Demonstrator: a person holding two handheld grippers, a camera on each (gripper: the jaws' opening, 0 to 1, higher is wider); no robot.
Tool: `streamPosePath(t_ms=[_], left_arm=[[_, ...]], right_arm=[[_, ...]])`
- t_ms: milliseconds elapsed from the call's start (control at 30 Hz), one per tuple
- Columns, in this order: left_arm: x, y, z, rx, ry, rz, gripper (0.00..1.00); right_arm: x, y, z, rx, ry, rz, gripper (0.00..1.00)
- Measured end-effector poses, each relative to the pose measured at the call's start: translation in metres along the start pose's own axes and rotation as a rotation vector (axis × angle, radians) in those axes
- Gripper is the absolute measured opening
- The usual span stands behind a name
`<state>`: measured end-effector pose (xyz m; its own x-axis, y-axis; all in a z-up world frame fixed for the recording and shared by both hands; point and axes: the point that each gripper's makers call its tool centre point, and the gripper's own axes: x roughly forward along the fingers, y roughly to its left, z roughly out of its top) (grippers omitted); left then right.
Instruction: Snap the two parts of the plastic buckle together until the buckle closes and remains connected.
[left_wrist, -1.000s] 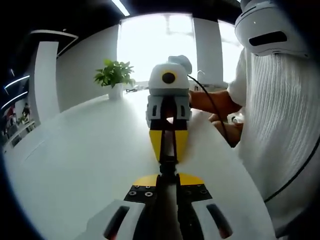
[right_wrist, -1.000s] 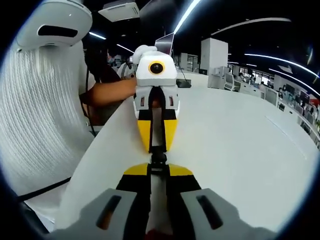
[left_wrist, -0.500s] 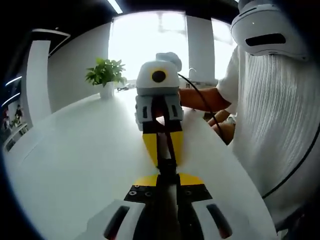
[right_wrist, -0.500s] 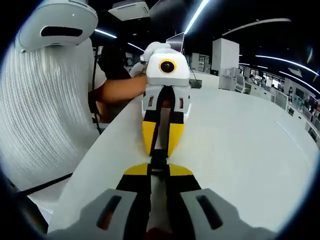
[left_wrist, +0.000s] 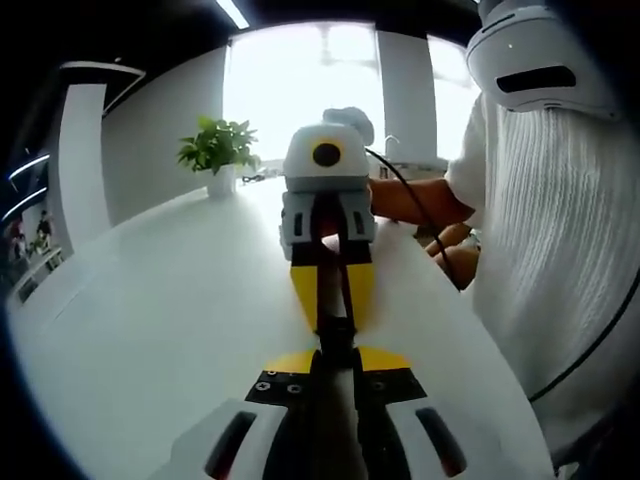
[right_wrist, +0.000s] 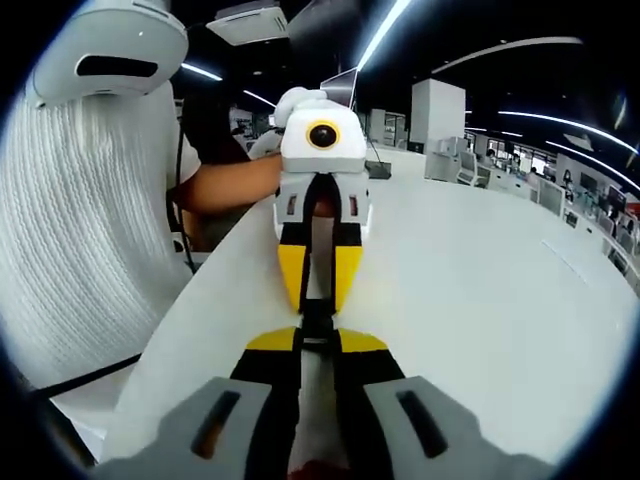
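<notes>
Buckle (left_wrist: 336, 335): one, black plastic, small, seen end-on between the two claws, its halves meeting at the middle above the white tabletop (left_wrist: 150, 320); detail too small to tell whether latched. Left claw (left_wrist: 336, 352): one, yellow-tipped jaws clenched on the buckle. Right claw (right_wrist: 317, 345): one, yellow-tipped jaws clenched on the buckle's other end, facing the left claw nose to nose. Potted plant (left_wrist: 220, 155): one, far across the tabletop. Person in white knit sleeve (left_wrist: 560, 230): one, beside the tabletop.
</notes>
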<state>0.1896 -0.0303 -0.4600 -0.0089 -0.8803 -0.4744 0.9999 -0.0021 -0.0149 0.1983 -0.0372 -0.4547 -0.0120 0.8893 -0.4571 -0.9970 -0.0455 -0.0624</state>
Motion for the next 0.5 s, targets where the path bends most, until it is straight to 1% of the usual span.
streamPosePath(t_ms=[133, 200, 333, 500], left_arm=[[-0.0004, -0.0001, 0.0003, -0.004, 0.011, 0.02, 0.12], [-0.0006, 0.0004, 0.0003, -0.009, 0.007, 0.025, 0.12], [-0.0017, 0.0036, 0.0004, -0.01, -0.012, 0.058, 0.14], [-0.0035, 0.0058, 0.0017, -0.026, -0.008, 0.068, 0.17]], right_arm=[[-0.0015, -0.0023, -0.0008, 0.006, 0.002, 0.001, 0.11], [-0.0024, -0.0041, -0.0017, 0.006, 0.003, 0.003, 0.11], [-0.0036, -0.0063, -0.0028, 0.007, 0.007, 0.001, 0.11], [-0.0035, -0.0062, -0.0029, 0.005, 0.011, 0.001, 0.11]])
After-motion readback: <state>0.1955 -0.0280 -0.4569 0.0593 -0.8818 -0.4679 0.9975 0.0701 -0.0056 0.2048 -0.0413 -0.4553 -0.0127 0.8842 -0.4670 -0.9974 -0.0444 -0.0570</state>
